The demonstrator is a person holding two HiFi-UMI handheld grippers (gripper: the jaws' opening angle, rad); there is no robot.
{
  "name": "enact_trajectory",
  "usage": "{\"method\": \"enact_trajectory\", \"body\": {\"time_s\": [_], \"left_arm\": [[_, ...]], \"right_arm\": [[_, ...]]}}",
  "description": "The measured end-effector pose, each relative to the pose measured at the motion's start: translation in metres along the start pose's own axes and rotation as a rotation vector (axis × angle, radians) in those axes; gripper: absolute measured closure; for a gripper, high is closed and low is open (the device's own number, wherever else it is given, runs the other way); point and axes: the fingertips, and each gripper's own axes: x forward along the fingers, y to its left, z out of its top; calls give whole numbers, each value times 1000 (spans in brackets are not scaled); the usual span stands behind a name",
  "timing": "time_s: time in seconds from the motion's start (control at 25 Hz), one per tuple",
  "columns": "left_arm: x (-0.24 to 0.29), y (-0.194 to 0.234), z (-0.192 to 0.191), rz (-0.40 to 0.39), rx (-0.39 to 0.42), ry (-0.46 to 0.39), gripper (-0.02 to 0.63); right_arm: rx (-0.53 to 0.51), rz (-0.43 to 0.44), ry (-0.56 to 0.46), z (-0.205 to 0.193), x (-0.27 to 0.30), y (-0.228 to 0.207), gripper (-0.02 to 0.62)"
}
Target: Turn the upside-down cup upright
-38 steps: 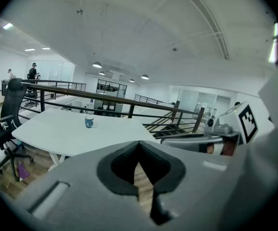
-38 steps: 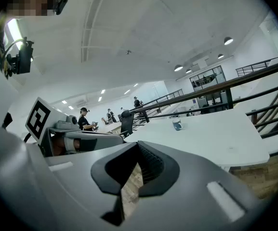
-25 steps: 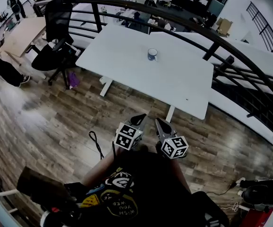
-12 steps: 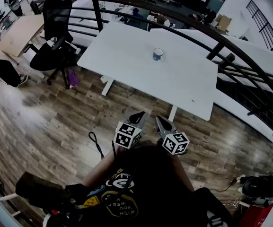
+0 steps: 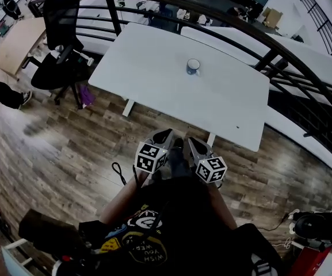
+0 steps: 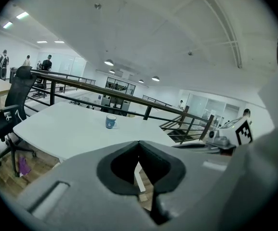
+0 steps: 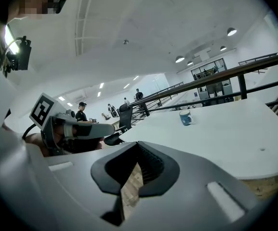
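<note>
The step in hand looks to be the approach. The cup (image 5: 193, 66) stands alone toward the far side of the white surface (image 5: 154, 73), near the dark railing (image 5: 258, 36). It is well apart from both tools, which hang side by side over the wooden floor (image 5: 68, 148), short of the surface's near edge. The left tool (image 5: 164, 135) has its jaws together with nothing between them, and the right tool (image 5: 192, 142) is likewise closed and empty. To do this well, one tool should be chosen and its jaws parted before it reaches the cup, wide enough to take the wall from the side. Coming in low and level would likely leave room for the wrist to roll the cup over and set it on its base without nudging it toward the railing. As for the container, the cup is blue with a pale mark. It is too small here to tell which end is up, and its inside is not visible.
</note>
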Motion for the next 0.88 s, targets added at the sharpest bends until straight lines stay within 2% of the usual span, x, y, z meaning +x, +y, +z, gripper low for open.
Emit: {"method": "enact_trajectory", "body": {"time_s": [0.16,0.32,0.4,0.56,0.64,0.88], "left_arm": [[58,28,28,3,1,0,601],[122,48,56,-1,1,27,601],[151,60,70,7,0,34,601],[194,84,83,61,-6,51,601],[210,97,83,81,-16,68,601],[240,130,82,114,-49,127,601]], "right_arm": [[-41,-13,32,8,46,-59,598],[-91,14,84,12,95,-121,588],[-115,1,114,14,122,-158,526],[-167,-63,159,13,169,-234,487],[-191,-69,160,15,192,-264,426],[-267,-85,174,30,260,-313,272]]}}
